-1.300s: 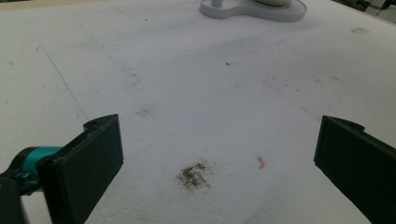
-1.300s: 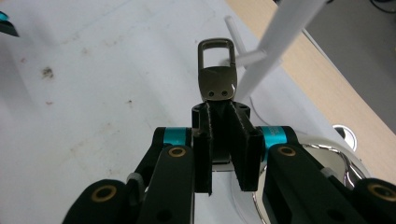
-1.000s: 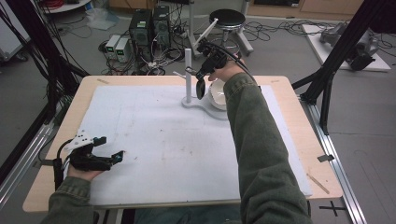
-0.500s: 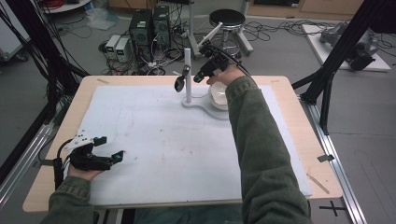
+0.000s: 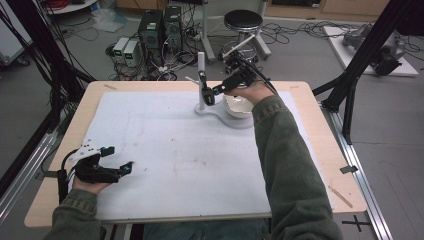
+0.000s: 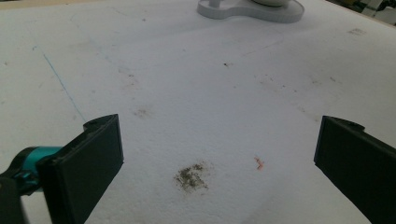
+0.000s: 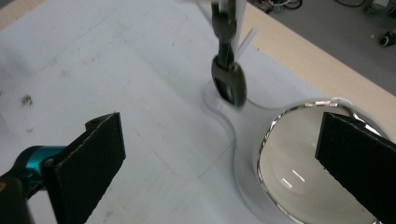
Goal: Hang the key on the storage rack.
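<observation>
From above, I am reaching my right tongs (image 5: 218,90) across the desk (image 5: 320,150) beside the white stand (image 5: 201,80); my left tongs (image 5: 116,161) are resting near me. Both tongs' views are showing jaws spread, the right above the bowl (image 7: 299,158).

The left gripper (image 5: 116,159) rests low at the near left with its jaws spread wide, while the right arm (image 5: 285,160) reaches far forward, its right gripper (image 5: 212,90) raised, jaws likewise wide apart.
</observation>
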Demonstrator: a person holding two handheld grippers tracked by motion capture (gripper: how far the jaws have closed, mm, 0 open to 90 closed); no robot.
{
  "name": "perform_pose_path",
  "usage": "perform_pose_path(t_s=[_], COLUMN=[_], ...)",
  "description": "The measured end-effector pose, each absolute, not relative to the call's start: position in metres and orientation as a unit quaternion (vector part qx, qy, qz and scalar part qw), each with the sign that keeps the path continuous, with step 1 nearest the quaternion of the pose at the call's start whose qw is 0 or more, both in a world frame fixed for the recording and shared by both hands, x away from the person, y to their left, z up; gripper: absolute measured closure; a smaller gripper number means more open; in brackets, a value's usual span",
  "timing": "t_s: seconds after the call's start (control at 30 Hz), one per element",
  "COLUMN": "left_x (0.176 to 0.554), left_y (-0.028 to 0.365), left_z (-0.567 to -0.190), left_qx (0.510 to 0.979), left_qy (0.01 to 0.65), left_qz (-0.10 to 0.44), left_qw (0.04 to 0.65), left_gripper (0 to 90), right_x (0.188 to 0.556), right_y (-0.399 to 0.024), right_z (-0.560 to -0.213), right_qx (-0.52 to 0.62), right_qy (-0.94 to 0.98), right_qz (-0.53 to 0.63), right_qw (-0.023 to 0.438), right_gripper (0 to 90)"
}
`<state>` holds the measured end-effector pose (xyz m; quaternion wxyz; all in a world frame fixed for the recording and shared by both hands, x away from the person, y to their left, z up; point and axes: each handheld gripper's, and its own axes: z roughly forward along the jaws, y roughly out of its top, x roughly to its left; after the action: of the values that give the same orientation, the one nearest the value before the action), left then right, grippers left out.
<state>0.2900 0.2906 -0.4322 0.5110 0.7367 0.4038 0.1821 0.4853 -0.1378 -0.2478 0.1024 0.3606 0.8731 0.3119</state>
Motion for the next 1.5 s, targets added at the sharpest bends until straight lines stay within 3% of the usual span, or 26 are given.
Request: perform_pose_path(t_s=[0.73, 1.5], left_x=[0.29, 0.289], left_y=[0.291, 0.29], left_z=[-0.432, -0.432], left_qx=[0.738, 0.74], left_qy=[0.404, 0.405], left_qz=[0.184, 0.184], left_qw=[0.508, 0.504], left_gripper=[1.7, 1.8], right_x=[0.432, 0.383], right_y=[-0.189, -0.26], right_z=[-0.271, -0.331], right_qx=[0.351, 0.384], right_qy=[0.867, 0.831], right_qz=[0.338, 0.387], right_qw=[0.1, 0.111], right_gripper=[0.6, 0.6])
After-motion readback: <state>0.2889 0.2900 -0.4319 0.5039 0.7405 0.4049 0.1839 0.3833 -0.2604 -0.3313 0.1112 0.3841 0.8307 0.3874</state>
